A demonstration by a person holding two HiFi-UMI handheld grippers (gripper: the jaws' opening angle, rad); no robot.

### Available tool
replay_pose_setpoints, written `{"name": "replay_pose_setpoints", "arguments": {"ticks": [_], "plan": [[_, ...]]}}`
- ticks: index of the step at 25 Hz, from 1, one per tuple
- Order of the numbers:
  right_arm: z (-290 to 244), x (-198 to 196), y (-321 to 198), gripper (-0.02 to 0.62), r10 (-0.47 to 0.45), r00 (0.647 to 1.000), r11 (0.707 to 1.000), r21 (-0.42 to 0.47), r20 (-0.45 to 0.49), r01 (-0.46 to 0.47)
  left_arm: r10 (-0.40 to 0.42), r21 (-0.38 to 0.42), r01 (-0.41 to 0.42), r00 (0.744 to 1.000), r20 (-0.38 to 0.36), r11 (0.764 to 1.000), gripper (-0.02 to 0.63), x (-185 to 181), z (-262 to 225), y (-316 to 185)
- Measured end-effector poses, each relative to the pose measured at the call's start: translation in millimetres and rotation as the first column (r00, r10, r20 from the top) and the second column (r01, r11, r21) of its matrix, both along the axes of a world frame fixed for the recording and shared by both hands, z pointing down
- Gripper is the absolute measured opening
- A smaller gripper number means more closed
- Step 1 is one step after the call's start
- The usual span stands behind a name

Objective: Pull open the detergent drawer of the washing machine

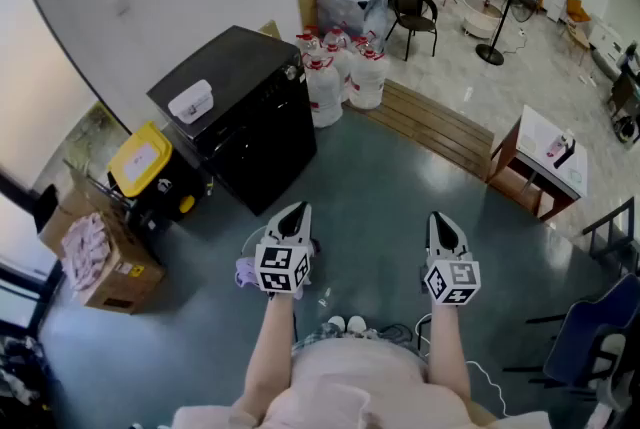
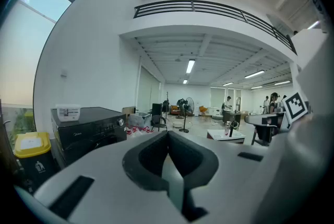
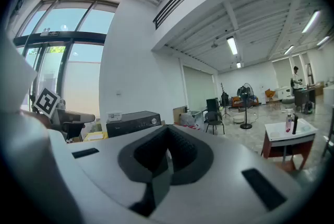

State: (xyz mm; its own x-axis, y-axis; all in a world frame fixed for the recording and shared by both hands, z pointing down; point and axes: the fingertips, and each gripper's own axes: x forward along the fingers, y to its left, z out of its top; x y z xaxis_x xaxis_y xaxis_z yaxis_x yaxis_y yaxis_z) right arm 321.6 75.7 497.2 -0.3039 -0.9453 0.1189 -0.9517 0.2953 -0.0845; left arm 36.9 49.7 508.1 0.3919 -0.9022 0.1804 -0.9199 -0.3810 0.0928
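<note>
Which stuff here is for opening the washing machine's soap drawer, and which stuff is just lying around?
For the job:
- washing machine
- left gripper, shut, empty
- right gripper, shut, empty

Just lying about:
- yellow bin
- cardboard box
- water jugs
- chair
- small table

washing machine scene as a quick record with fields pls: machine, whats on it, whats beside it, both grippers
machine: black washing machine, against the wall, ahead and to the left of the person
drawer: too dark to pick out; nothing sticks out of the front
on top: small white box
beside it, head view left: yellow-lidded bin, cardboard box
beside it, head view right: water bottles
left gripper: jaws shut, empty, well short of the machine
right gripper: jaws shut, empty, well short of the machine
</note>
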Motion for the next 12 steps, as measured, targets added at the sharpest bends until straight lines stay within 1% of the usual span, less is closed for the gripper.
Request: {"name": "replay_pose_setpoints", "arguments": {"ticks": [12], "plan": [[-3.6, -13.1, 5.3, 0.014, -0.014, 1.0, 1.0, 0.01, 0.004, 0.014, 0.01, -0.005, -0.01, 1.0, -0.007, 1.0, 0.026, -4.0, 3.4, 5.5]]}}
